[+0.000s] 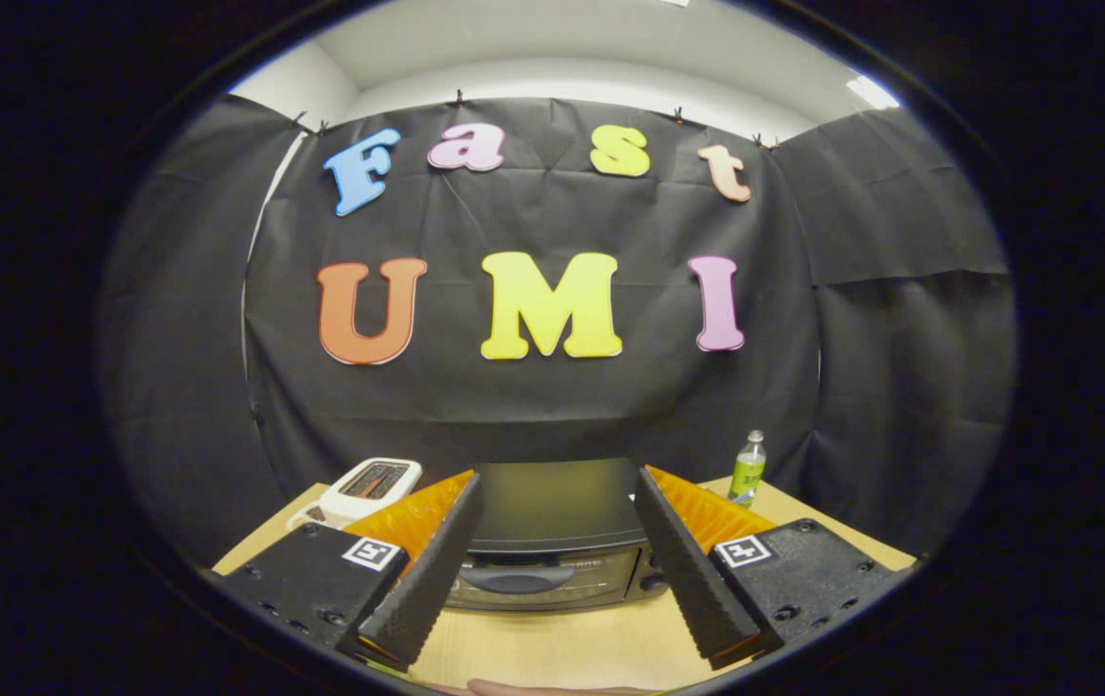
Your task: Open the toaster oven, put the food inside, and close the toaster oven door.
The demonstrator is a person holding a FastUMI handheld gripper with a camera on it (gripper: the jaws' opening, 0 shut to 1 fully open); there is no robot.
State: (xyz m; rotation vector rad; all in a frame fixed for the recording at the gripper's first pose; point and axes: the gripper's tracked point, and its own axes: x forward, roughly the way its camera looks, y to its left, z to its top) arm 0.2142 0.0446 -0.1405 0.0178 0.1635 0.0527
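Observation:
A black toaster oven (552,517) stands on the wooden table (552,648), straight ahead of my fingers and framed between them. Its door is shut, and the handle (518,578) runs across the front near the top. A control knob (651,581) sits at the right of the door. My gripper (560,485) is open wide, held above and short of the oven, with nothing between the fingers. No food item can be made out from here.
A white pop-up toaster (363,488) stands to the left of the oven. A green-labelled bottle (748,470) stands behind it to the right, near the cloth wall. Bare tabletop lies in front of the oven door.

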